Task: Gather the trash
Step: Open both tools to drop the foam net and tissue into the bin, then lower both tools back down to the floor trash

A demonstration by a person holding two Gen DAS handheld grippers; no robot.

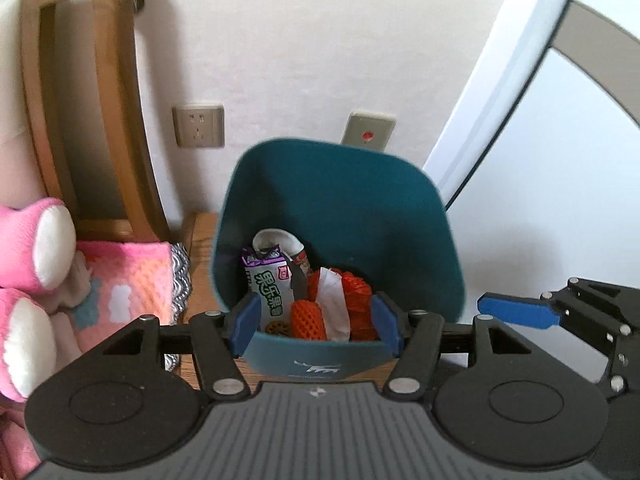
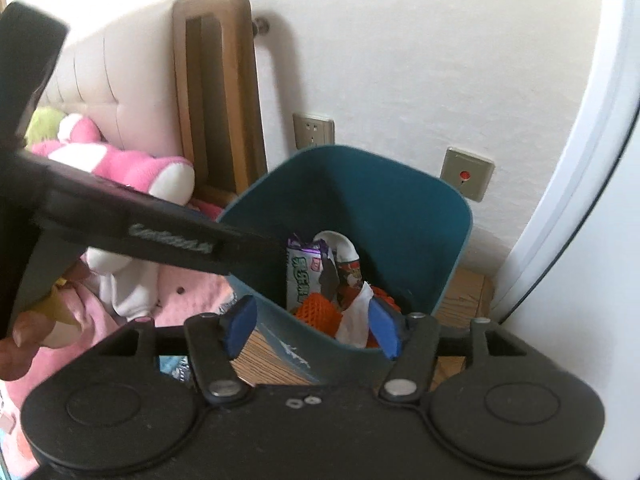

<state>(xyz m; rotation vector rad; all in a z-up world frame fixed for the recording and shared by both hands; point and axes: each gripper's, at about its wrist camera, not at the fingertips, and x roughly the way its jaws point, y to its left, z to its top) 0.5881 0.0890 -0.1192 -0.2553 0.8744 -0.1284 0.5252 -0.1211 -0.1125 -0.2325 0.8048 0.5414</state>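
Observation:
A teal trash bin (image 1: 344,200) stands on a wooden surface by the wall. Inside lie a white-and-green snack wrapper (image 1: 270,284), an orange foam net (image 1: 307,320), a white tissue (image 1: 334,300) and red netting (image 1: 358,296). My left gripper (image 1: 316,324) hovers open over the bin's near rim with nothing between its blue pads. In the right wrist view the bin (image 2: 384,208) holds the same wrapper (image 2: 304,276) and tissue (image 2: 356,316). My right gripper (image 2: 314,330) is open and empty above the near rim. One of its blue fingers (image 1: 516,312) shows at the right of the left wrist view.
A wooden headboard frame (image 1: 92,112) and a bed with a pink plush toy (image 1: 36,240) and pink blanket (image 1: 132,280) lie left of the bin. Wall sockets (image 1: 198,126) sit behind it. A white curved panel (image 1: 520,80) rises at the right. A hand (image 2: 20,344) holds the left gripper's body (image 2: 160,236).

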